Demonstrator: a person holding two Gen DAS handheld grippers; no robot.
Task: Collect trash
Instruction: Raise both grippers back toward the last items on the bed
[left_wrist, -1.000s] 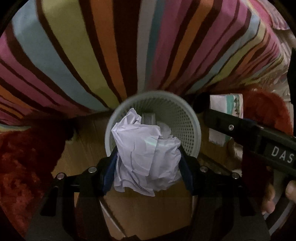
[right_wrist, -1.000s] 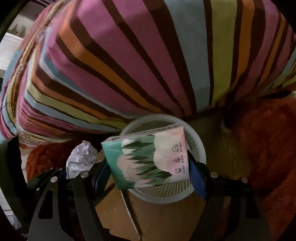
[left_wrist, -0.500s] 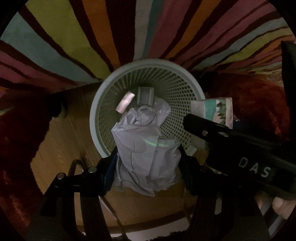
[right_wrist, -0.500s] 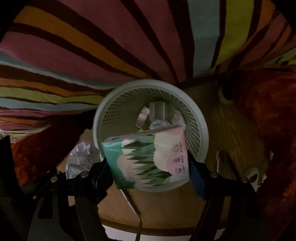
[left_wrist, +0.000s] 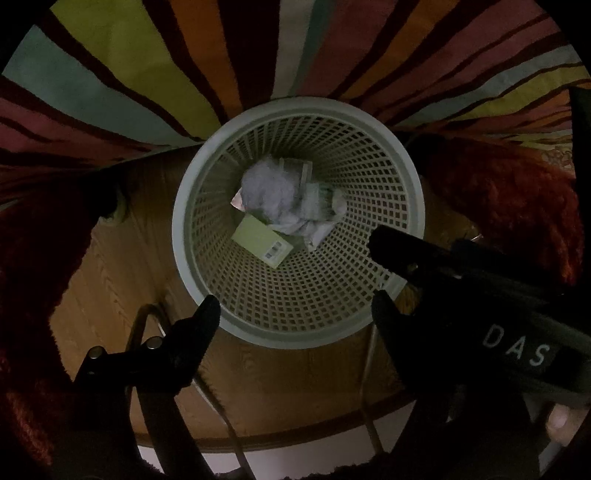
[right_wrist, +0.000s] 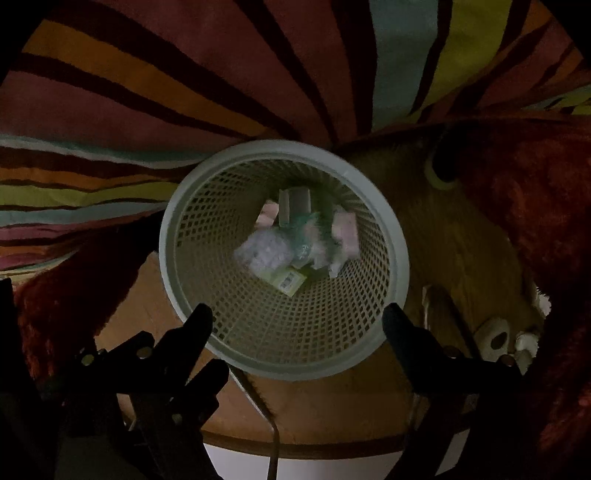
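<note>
A pale mesh wastebasket (left_wrist: 291, 332) stands on the wood floor, seen from above; it also shows in the right wrist view (right_wrist: 295, 365). At its bottom lie a crumpled white paper ball (left_wrist: 269, 192), a green-patterned tissue pack (right_wrist: 314, 236), blurred, and a yellow-green box (left_wrist: 262, 243). My left gripper (left_wrist: 295, 306) is open and empty above the basket's near rim. My right gripper (right_wrist: 295, 317) is open and empty above the same rim. The right gripper's body crosses the left wrist view (left_wrist: 480, 306) at the right.
A striped blanket (left_wrist: 147, 74) hangs over the far side of the basket. Red fuzzy fabric (left_wrist: 509, 192) lies right and left of it. A cable (right_wrist: 258, 398) runs over the wood floor (left_wrist: 295, 387). A power strip (right_wrist: 495, 339) lies at the right.
Both grippers opened over the basket. The paper ball left the left gripper and the tissue pack left the right gripper; both now lie inside the basket.
</note>
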